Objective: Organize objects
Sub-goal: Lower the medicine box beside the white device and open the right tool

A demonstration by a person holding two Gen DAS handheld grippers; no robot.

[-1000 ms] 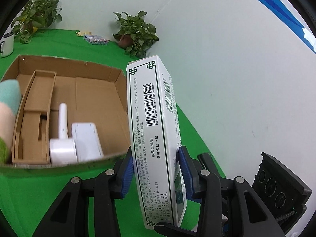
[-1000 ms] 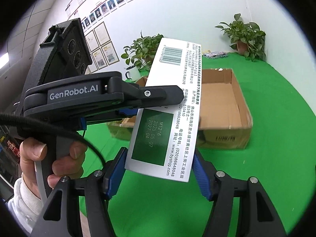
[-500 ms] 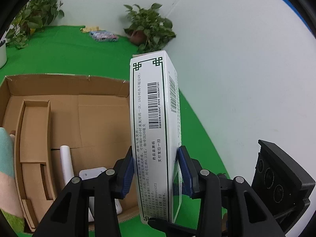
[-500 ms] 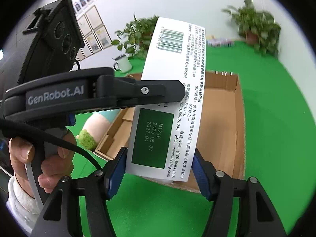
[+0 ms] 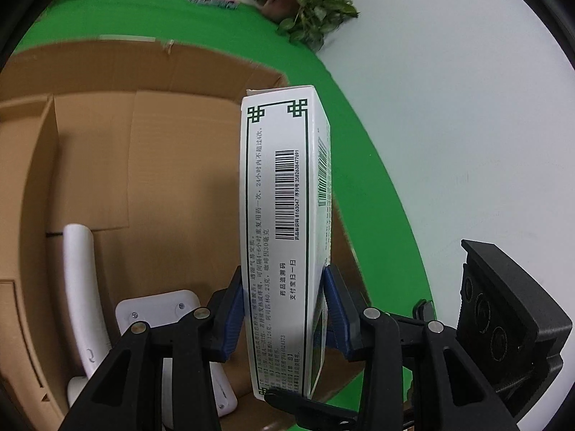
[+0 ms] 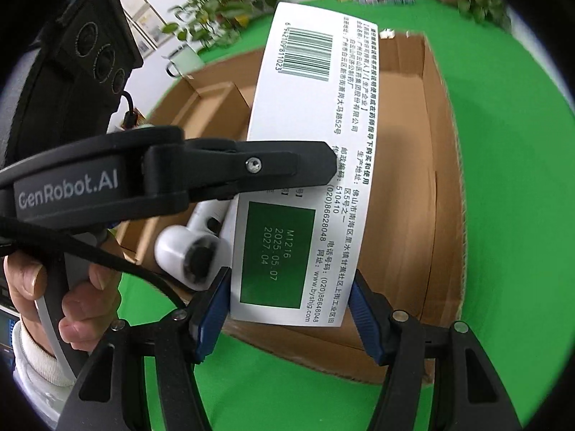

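Both grippers hold one white medicine box [image 5: 284, 215] with green trim and barcodes. My left gripper [image 5: 284, 310] is shut across its thin sides, blue pads pressed on. In the right wrist view the same medicine box [image 6: 309, 136] shows its broad printed face, and my right gripper [image 6: 289, 310] is shut across its width near the lower end. The left gripper's black finger [image 6: 251, 165] lies over that face, with a hand [image 6: 72, 287] on its handle. The medicine box hangs over the right part of an open cardboard box [image 5: 161, 165], also seen as the cardboard box [image 6: 442, 179].
Inside the cardboard box lie a white handled device [image 5: 84, 280], seen end-on as the device [image 6: 187, 248], and a white flat unit [image 5: 158, 309]. A cardboard divider [image 5: 50, 136] sections its left side. Green cloth [image 5: 377, 215], a potted plant [image 5: 309, 10] and a mug [image 6: 183, 61] surround it.
Both grippers have carried the medicine box forward and down, from in front of the cardboard box to above its inside. The views tilt more steeply down. The plush toy at left has left view.
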